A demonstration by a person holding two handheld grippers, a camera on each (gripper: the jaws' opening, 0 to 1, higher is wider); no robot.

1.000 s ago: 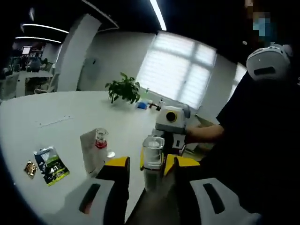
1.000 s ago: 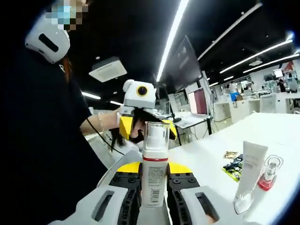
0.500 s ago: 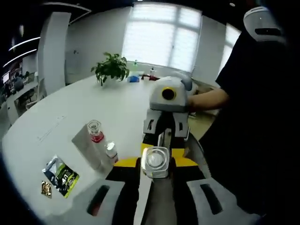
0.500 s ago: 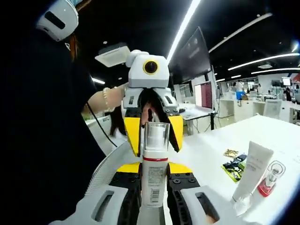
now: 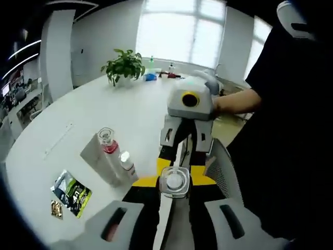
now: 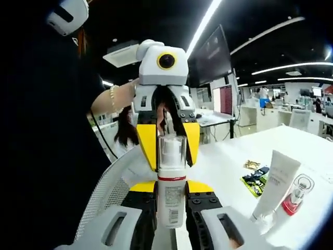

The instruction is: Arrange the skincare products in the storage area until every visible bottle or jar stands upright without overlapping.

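A white pump bottle (image 6: 170, 200) with a red band and a clear cap (image 6: 171, 151) stands between my right gripper's (image 6: 171, 187) jaws, which are shut on its body. My left gripper (image 6: 170, 148) faces it, yellow jaws pressed on both sides of the cap. In the left gripper view I look down on the cap (image 5: 174, 182) between my left gripper's (image 5: 173, 179) tips, with the right gripper (image 5: 182, 166) just beyond. A white tube (image 6: 273, 182) and a small clear bottle with a red band (image 6: 294, 195) stand upright on the white table (image 5: 78, 114).
Two snack packets (image 5: 72, 187) lie flat near the tube (image 5: 99, 159) and the small bottle (image 5: 106, 143); a small white-capped item (image 5: 126, 164) stands beside them. A potted plant (image 5: 124, 65) is at the far end. A mesh chair (image 6: 109, 192) and a person's arm are close.
The left gripper has moved in from a short distance onto the bottle's cap, and its jaws have narrowed to the cap's width. The right gripper has kept hold of the bottle.
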